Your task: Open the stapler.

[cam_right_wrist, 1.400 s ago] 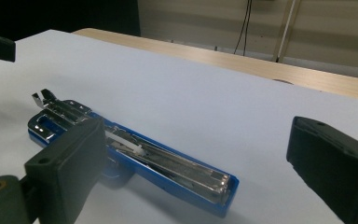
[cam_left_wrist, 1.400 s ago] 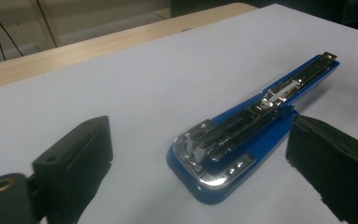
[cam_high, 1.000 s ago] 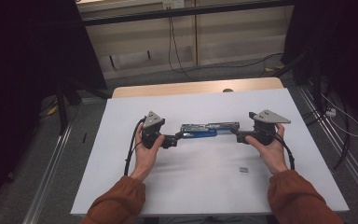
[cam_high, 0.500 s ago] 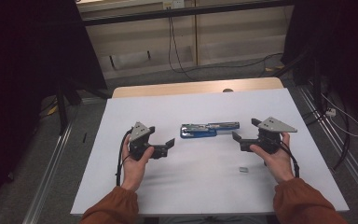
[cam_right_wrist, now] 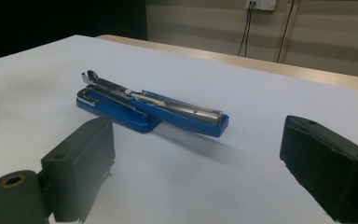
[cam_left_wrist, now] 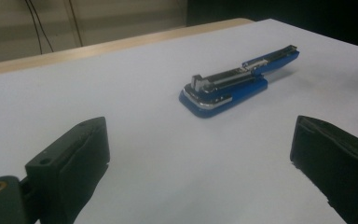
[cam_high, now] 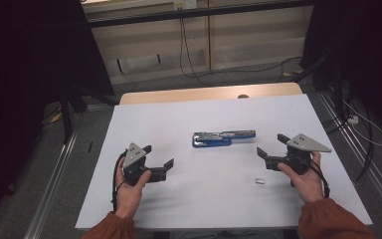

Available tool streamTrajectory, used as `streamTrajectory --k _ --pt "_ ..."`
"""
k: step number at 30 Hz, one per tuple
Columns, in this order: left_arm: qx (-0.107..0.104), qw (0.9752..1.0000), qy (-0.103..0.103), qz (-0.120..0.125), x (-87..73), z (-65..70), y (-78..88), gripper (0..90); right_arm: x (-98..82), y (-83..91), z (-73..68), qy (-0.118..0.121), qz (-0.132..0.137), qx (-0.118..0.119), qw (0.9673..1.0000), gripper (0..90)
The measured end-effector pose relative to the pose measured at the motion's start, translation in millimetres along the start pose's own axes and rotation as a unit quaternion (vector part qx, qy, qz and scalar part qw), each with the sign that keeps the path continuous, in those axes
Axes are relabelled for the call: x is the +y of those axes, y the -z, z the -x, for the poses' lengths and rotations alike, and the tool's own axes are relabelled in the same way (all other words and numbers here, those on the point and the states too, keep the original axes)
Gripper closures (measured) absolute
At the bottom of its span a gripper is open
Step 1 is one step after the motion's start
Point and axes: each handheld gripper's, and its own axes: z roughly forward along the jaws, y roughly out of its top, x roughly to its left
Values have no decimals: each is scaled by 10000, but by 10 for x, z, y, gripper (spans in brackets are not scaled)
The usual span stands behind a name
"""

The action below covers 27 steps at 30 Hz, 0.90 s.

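While grippers gape (both), stapler (cam_high: 224, 138) lies untouched.

Sleeves: rust-orange fabric at both wrists, lower edge of the high view
Left gripper (cam_high: 157, 157): black body, grey three-cornered plate on top, black cable looping down beside the wrist
Right gripper (cam_high: 272, 145): black body, grey three-cornered plate with small holes, black cable
Jaws: matte black blocks with small round holes; a brass-coloured hole at lower left in each gripper view
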Motion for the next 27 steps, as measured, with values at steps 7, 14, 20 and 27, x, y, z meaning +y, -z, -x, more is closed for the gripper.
streamTrajectory --k 7,14,20,27 --pt "311 9994 70 108 -102 -14 153 34 -30 139 4 -18 40 -72 10000 84" --pt "444 9987 203 140 -156 44 311 38 -98 352 39 -127 102 -158 9997 85" --pt "367 9986 377 63 -217 40 392 38 -139 552 74 -51 19 -202 9998 64" --pt "425 9986 303 82 -182 55 351 38 -165 608 101 -134 62 -199 9997 76"
